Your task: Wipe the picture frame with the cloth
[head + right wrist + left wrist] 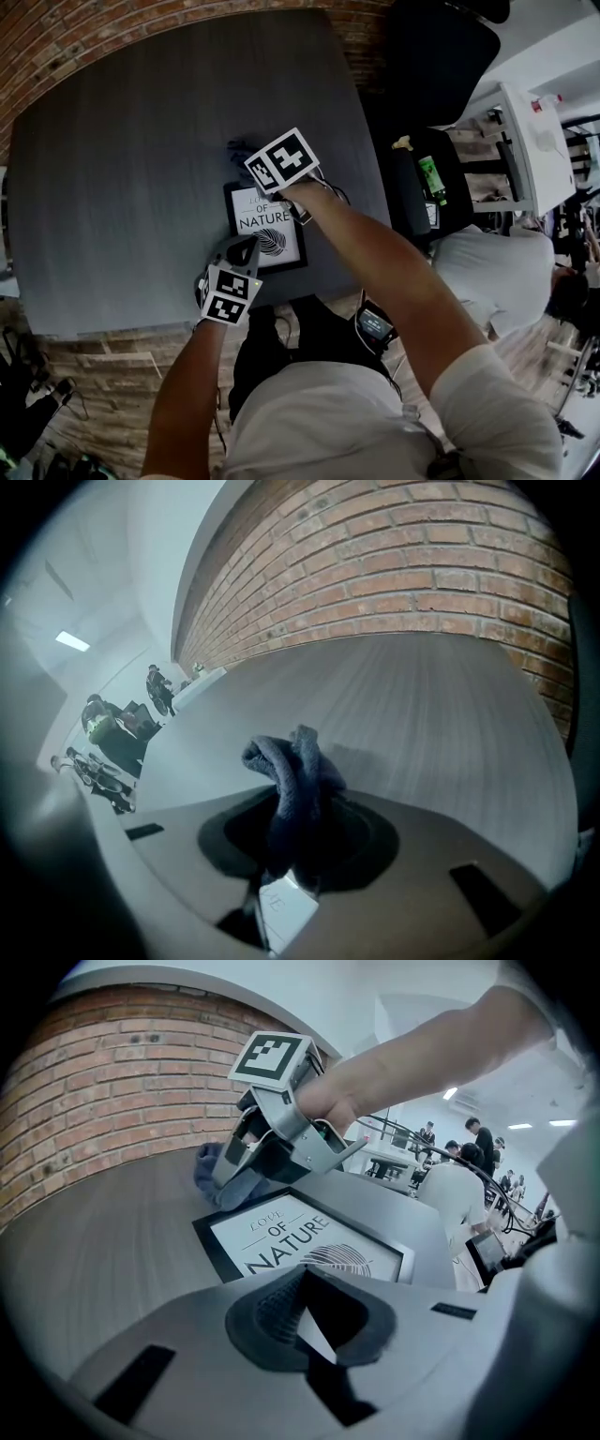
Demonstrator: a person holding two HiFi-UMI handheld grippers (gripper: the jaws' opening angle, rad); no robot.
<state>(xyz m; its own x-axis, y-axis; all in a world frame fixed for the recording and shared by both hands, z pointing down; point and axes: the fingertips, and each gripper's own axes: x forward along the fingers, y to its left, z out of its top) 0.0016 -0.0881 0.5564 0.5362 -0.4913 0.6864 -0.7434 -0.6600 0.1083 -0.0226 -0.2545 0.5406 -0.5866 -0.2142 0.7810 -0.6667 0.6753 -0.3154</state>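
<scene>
Black picture frame (277,246), long axis pointing away (print upright), right jaws pinching cloth (296,782), left jaws closed

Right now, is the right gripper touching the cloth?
Touching. The right gripper view shows the right gripper with its jaws closed on the cloth, which bunches up out of them.

Dim, bluish pictures, fisheye-warped, with dark vignetted corners.

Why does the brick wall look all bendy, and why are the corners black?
Left gripper view: the wide lens bends the brick wall and blacks out corners. Right gripper view: same bend; the cloth looks dark. Head view: the table edges bow; the picture frame print is readable.
</scene>
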